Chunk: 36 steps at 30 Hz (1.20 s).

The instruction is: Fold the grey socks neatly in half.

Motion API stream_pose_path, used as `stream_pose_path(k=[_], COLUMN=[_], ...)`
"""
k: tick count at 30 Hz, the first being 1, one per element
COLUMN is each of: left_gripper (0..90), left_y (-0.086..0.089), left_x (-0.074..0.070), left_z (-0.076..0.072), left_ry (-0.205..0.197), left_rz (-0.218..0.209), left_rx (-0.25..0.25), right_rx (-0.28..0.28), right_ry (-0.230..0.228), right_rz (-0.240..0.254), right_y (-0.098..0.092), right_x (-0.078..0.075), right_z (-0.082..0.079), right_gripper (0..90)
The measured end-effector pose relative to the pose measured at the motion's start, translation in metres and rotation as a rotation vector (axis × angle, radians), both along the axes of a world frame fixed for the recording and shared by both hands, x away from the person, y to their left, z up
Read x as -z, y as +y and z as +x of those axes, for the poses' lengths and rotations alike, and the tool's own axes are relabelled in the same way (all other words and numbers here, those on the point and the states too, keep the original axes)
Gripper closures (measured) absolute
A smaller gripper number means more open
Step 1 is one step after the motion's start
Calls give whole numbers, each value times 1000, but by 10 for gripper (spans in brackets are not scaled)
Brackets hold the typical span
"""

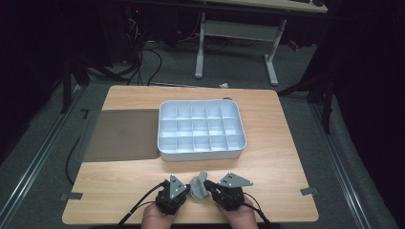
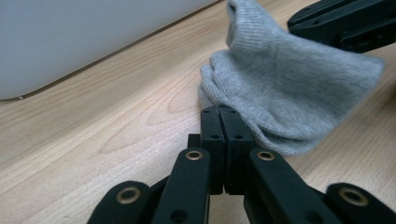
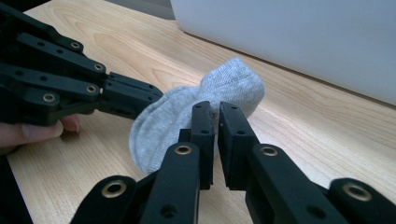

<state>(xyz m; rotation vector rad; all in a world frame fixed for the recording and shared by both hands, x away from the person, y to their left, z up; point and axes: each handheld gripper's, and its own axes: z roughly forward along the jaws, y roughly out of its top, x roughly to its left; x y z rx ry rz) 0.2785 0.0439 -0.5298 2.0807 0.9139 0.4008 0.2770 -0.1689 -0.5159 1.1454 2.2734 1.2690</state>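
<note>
1. The left gripper (image 1: 187,190) sits at the near edge of the table (image 1: 267,157), with its jaws shut tight, pad against pad. They pinch the near edge of the grey sock (image 2: 285,88), whose cloth bunches just beyond and to one side of the fingertips.

2. The right gripper (image 3: 214,114) faces it from the other side. Its jaws stand almost closed, with a thin slit between the pads, and the sock's edge is caught at their tips.

3. The sock (image 1: 199,185) hangs between the two sets of fingers, lifted into a small peak, with its lower folds on or just above the wood; which one cannot be told.

4. In the right gripper view the left gripper (image 3: 154,100) reaches the sock from the side, its tips buried in the cloth.

5. The white tray (image 1: 165,155) of small compartments lies beyond both sets of fingertips, apart from the sock.

6. A dark mat (image 1: 122,136) lies beside the tray, beyond the left fingers.
</note>
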Motion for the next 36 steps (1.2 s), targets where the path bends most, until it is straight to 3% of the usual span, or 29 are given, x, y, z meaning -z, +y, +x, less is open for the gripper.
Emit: stream_pose_path(k=[16,31,36], left_gripper=[900,900,900], left_y=[-29,-33,-33], left_x=[0,2,2], left_z=[4,9,7], left_ry=[-19,-20,-31], left_rz=[33,73,94], left_rx=[66,66,70], right_rx=[43,3,-19], right_ry=[13,17,13], right_rz=[11,19,-1], right_y=[-9,-1,2], right_x=[3,5,8], right_z=[5,0,-1], right_gripper=[856,874,900])
